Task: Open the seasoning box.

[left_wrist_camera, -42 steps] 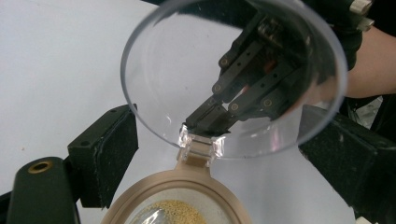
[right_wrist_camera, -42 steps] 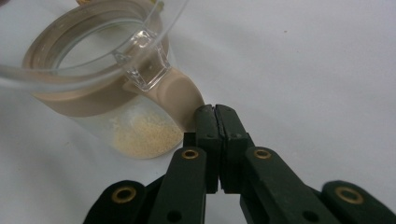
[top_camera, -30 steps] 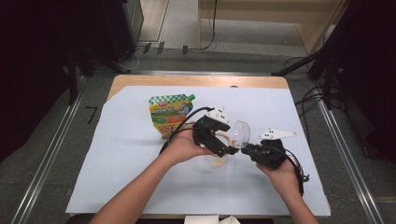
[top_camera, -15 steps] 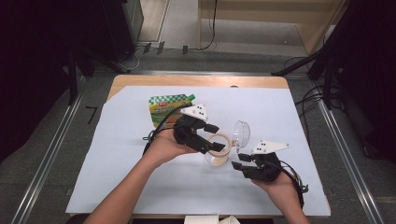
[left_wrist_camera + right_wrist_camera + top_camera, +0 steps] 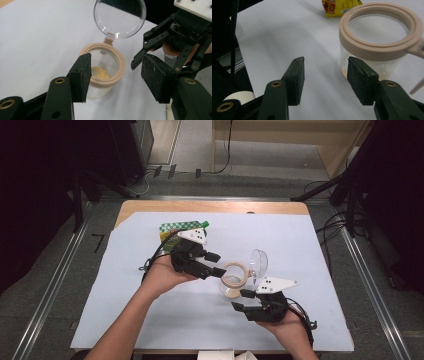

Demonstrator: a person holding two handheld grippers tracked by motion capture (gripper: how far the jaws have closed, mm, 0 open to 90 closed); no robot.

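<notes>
A clear jar (image 5: 234, 281) with a beige rim stands on the white sheet, its round clear lid (image 5: 258, 262) hinged open and upright. Something yellow lies at the bottom of the jar (image 5: 100, 71). My left gripper (image 5: 216, 264) is just left of the jar; its jaws have just been closing, with nothing between the pads. My right gripper (image 5: 239, 300) sits in front of the jar, and its jaws have just been opening on nothing. In the right gripper view the jar (image 5: 382, 37) stands beyond the right jaw. A green-and-yellow pouch (image 5: 172, 231) lies behind the left gripper.
The white sheet (image 5: 115, 285) covers most of the wooden table (image 5: 150, 206). A roll of white tape (image 5: 239, 96) lies near the table's front edge. Cables trail from both grippers. Dark stands and rails surround the table.
Both grippers have drawn back from the jar, the left one to the left and the right one toward the front edge. The left jaws have narrowed and the right jaws have widened. The lid stays open.
</notes>
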